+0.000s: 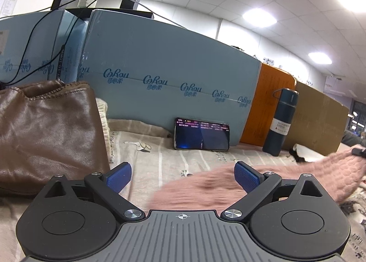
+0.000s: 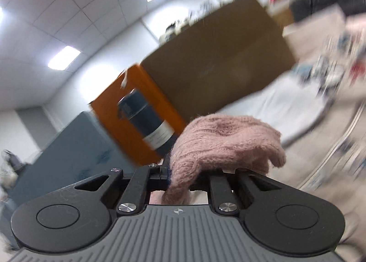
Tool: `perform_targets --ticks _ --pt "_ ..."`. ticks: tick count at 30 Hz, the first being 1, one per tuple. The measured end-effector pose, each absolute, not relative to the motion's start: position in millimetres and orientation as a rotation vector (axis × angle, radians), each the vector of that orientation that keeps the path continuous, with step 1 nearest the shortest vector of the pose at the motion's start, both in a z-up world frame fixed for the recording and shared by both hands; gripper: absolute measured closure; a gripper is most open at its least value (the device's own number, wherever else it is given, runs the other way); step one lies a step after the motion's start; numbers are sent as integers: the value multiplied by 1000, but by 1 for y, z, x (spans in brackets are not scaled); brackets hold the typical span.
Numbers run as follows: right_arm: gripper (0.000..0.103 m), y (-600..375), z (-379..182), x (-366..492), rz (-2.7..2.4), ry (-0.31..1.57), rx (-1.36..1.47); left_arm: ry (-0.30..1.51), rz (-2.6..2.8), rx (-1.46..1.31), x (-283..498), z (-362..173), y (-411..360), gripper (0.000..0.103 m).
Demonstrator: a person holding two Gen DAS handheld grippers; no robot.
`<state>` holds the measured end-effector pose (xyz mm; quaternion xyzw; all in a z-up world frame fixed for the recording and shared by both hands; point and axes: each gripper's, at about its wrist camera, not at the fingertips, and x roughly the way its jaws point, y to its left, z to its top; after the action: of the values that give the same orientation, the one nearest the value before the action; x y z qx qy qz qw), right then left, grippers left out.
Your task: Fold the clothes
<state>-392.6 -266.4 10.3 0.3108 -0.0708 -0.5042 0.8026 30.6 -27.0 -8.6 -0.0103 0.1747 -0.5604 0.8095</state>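
A pink fuzzy knit garment [image 1: 263, 182] stretches across the printed bedsheet [image 1: 173, 161] from in front of my left gripper up to the far right, where it is lifted. My left gripper [image 1: 183, 176] stands open, its blue pads apart, with the knit lying past its right fingertip and nothing clamped. In the right wrist view my right gripper [image 2: 194, 170] is shut on a bunched end of the pink knit [image 2: 226, 140], which drapes over the fingers and hides the fingertips. That view is tilted and motion-blurred.
A brown leather garment [image 1: 45, 134] lies piled at the left. A phone [image 1: 201, 134] leans on blue cartons [image 1: 173, 65] at the back. A dark flask [image 1: 280, 122] stands by an orange box [image 1: 272, 104] and a cardboard box [image 1: 318, 120]. Cables hang at upper left.
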Motion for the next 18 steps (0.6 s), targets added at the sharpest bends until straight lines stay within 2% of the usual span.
perform_targets --ticks 11,16,17,18 --pt "91 -244 4 -329 -1051 151 310 376 -1200 -19 32 -9 -27 5" --pt "87 -235 -4 -305 -988 238 297 376 -1203 -22 31 -9 -27 5" --pt "86 -231 -5 -301 -980 249 284 376 -1204 -21 31 -9 -27 5" --pt "75 -227 -6 -297 -972 259 271 376 -1205 -20 31 -9 -27 5"
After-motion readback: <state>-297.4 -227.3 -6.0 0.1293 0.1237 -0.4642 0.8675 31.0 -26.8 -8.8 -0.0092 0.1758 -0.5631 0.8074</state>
